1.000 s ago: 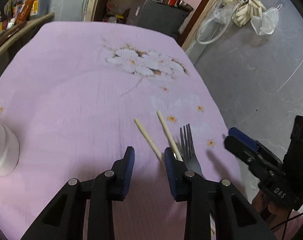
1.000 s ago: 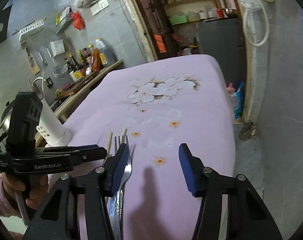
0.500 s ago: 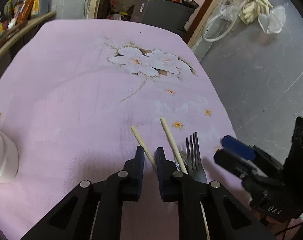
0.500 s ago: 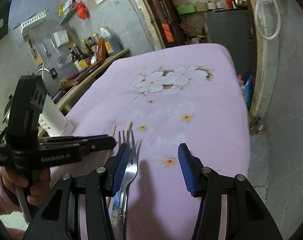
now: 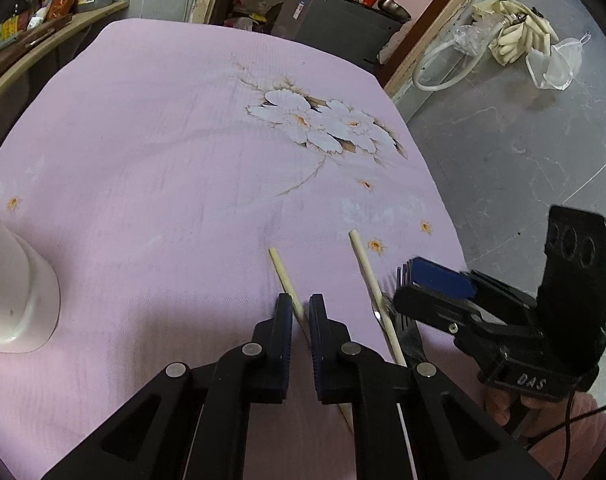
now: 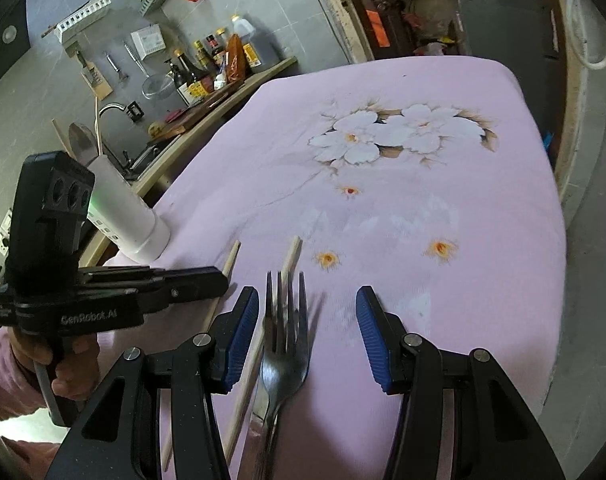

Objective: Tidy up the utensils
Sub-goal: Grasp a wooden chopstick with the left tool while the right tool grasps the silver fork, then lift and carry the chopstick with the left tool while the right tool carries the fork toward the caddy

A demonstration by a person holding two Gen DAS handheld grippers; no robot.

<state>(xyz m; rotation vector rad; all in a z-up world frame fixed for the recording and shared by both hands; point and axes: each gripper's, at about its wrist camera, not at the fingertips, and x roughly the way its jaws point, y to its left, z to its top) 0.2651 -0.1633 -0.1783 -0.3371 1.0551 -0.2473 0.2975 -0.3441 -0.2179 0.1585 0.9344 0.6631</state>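
Two pale wooden chopsticks and a metal fork (image 6: 284, 344) lie on the pink flowered tablecloth (image 5: 175, 152). My left gripper (image 5: 300, 312) is shut on the left chopstick (image 5: 284, 276), which runs between its pads. The second chopstick (image 5: 367, 268) lies just right of it, beside the fork (image 5: 407, 320). My right gripper (image 6: 307, 320) is open and straddles the fork, with the second chopstick (image 6: 291, 258) by its left finger. The white utensil holder (image 6: 127, 216) stands at the left and shows in the left wrist view (image 5: 15, 288).
A counter (image 6: 231, 92) with bottles and a sink runs along the table's left side. The table's right edge (image 5: 439, 200) drops to a grey floor. A dark cabinet (image 5: 335, 20) stands beyond the far edge.
My left gripper has closed from wide open onto the left chopstick. My right gripper has moved left so the fork now lies between its open fingers.
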